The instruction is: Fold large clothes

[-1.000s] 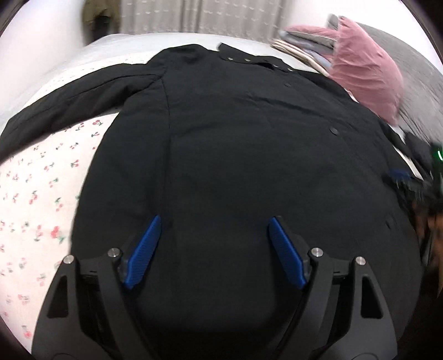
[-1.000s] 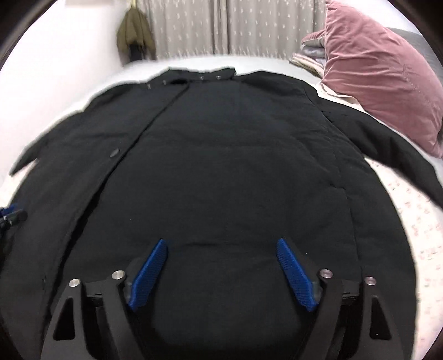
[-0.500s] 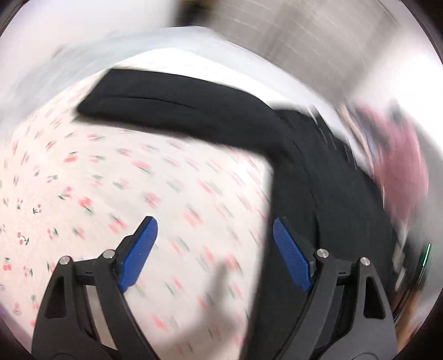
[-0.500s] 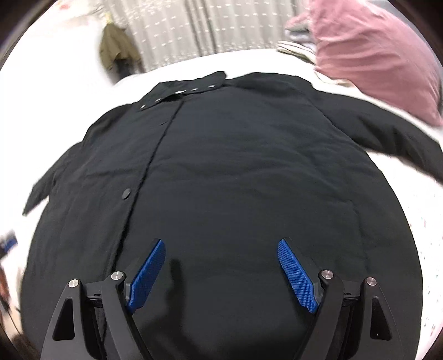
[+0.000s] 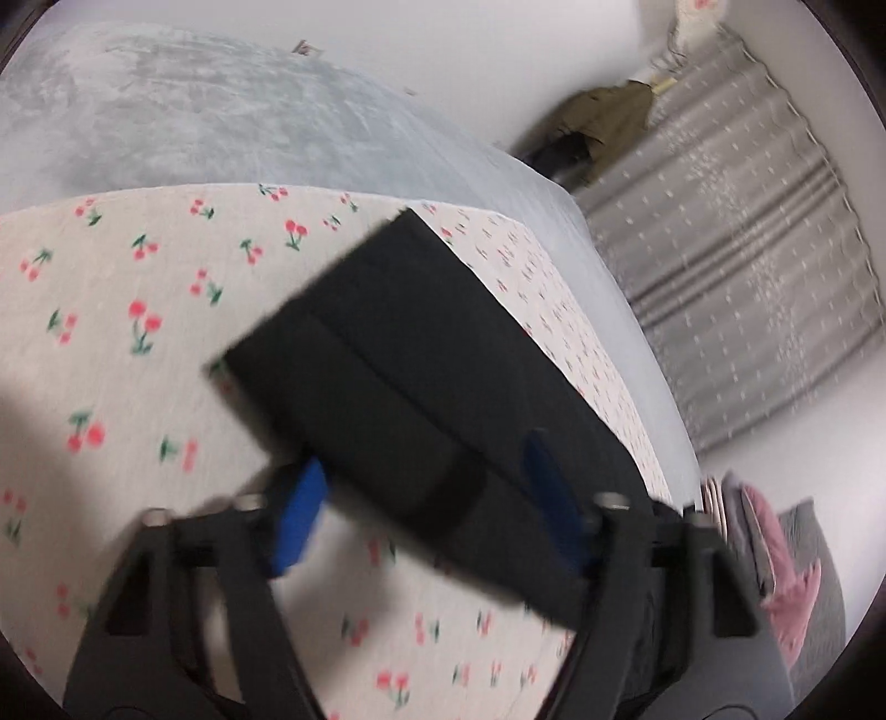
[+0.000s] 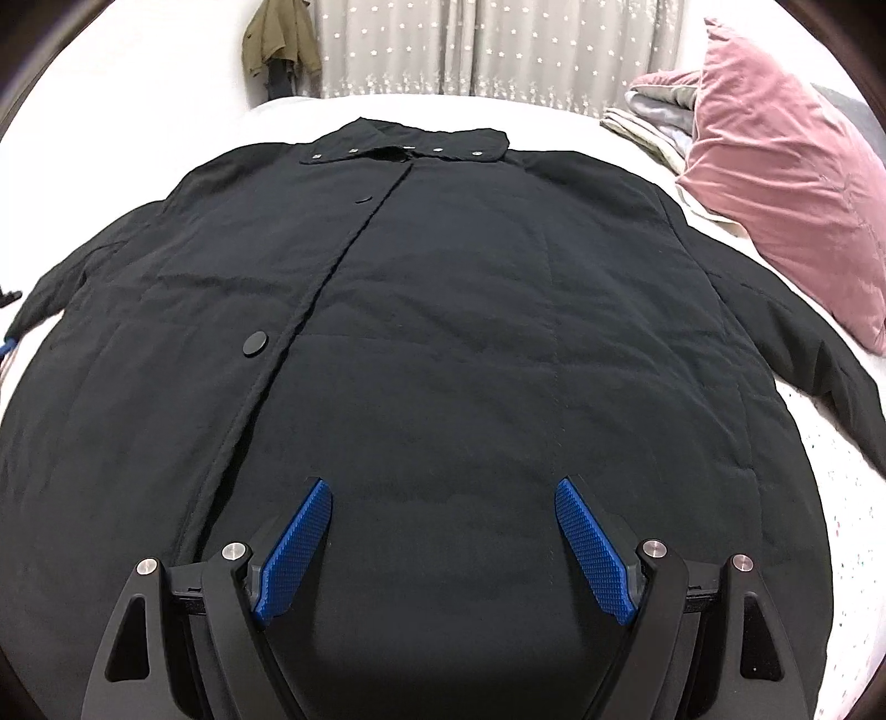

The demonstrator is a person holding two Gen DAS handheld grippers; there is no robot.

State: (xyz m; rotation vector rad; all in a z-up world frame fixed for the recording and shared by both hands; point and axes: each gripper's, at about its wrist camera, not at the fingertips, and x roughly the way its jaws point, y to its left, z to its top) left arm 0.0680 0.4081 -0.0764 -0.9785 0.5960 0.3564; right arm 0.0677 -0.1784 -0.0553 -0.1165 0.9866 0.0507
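Black coat (image 6: 443,332) lies flat, front up, on the bed (image 5: 138,288); its left sleeve (image 5: 398,354) stretches across the cherry-print sheet. Left hand-held gripper (image 5: 426,526) released, jaws wide over the sleeve cuff. Right hand-held gripper (image 6: 443,543) released over the hem. Pink pillow (image 6: 786,166) beside the right sleeve. Collar points toward the curtains (image 6: 470,44); long axis hem-to-collar.

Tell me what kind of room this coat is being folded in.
Most likely a bedroom: the black padded coat lies on a bed with a cherry-print white sheet, beside a dusty-pink velvet pillow and grey patterned curtains.
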